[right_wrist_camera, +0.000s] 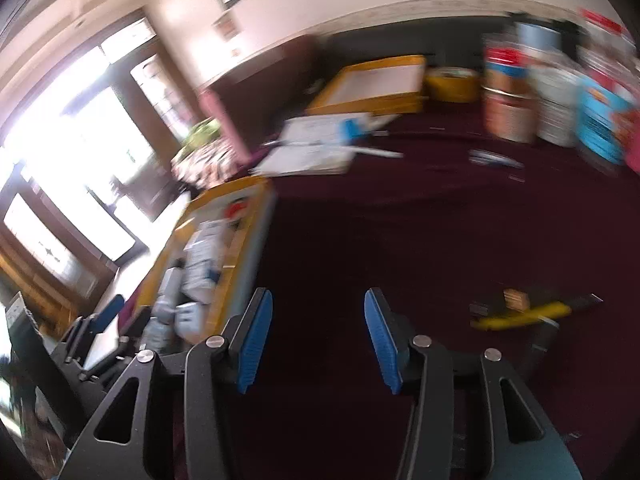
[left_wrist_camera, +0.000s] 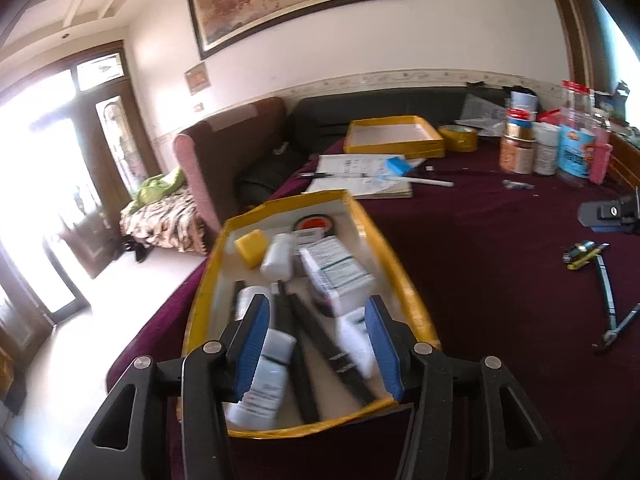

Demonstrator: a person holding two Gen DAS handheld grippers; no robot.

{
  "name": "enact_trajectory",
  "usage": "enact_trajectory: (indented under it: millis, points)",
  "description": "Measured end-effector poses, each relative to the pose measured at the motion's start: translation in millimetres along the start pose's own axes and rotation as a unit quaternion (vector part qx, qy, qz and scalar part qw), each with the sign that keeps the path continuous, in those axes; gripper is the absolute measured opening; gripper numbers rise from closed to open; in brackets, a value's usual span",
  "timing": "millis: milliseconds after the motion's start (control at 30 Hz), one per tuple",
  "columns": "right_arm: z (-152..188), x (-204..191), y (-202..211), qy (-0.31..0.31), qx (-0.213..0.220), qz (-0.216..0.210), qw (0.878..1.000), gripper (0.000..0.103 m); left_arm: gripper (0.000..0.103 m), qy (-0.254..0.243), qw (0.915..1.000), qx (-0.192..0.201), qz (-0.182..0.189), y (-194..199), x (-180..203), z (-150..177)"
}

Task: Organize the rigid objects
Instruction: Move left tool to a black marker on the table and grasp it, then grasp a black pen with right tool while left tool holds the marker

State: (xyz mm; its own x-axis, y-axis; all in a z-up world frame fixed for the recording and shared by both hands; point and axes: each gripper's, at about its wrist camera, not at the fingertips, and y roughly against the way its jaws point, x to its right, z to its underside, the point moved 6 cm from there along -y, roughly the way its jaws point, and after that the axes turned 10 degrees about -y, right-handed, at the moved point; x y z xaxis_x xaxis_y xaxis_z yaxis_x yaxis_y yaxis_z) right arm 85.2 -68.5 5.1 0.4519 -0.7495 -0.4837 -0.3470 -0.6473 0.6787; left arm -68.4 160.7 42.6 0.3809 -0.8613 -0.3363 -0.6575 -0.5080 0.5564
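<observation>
A yellow-rimmed box (left_wrist_camera: 400,264) on the maroon table holds a yellow sponge (left_wrist_camera: 250,246), white bottles (left_wrist_camera: 278,258), a white carton (left_wrist_camera: 334,274), a round red-and-black case (left_wrist_camera: 314,226) and black strips (left_wrist_camera: 304,344). My left gripper (left_wrist_camera: 318,344) hovers open over the box's near end, its pads pressing on nothing. My right gripper (right_wrist_camera: 318,340) is open over bare maroon cloth, to the right of the box (right_wrist_camera: 248,240). A yellow-and-black tool (right_wrist_camera: 524,314) lies to its right, blurred. That same tool (left_wrist_camera: 582,254) and a long-handled tool (left_wrist_camera: 612,312) show at the right in the left wrist view.
A second yellow tray (left_wrist_camera: 394,136), a tape roll (left_wrist_camera: 458,138), papers with pens (left_wrist_camera: 360,176) and several jars (left_wrist_camera: 518,144) stand at the table's far side. The table's left edge drops to the floor beside the box. A sofa (left_wrist_camera: 240,136) stands beyond.
</observation>
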Motion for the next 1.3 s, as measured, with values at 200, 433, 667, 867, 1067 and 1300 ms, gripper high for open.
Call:
enact_trajectory:
  millis: [200,433,667,867,1067,1300]
  points:
    - [6,88,39,-0.083,0.029,0.025,0.996,0.047,0.053,-0.031,0.9977,0.008,0.06,12,42,-16]
    - [2,158,55,-0.165,0.059,0.042,0.984,0.047,0.053,-0.087,0.9626,-0.033,0.254,8,141,-33]
    - [1,169,66,-0.187,0.067,0.023,0.98,0.047,0.052,-0.143,0.9181,-0.079,0.361,-4,236,-46]
    - [1,179,70,-0.211,0.073,0.018,0.975,0.047,0.052,-0.15,0.911,-0.114,0.367,-33,280,-56]
    - [2,182,67,-0.209,0.065,0.02,0.976,0.048,0.015,-0.134,0.9129,-0.133,0.362,-56,292,-54]
    - [10,182,44,-0.202,0.018,0.022,0.979,0.049,0.014,-0.108,0.9298,-0.125,0.329,-48,229,-23]
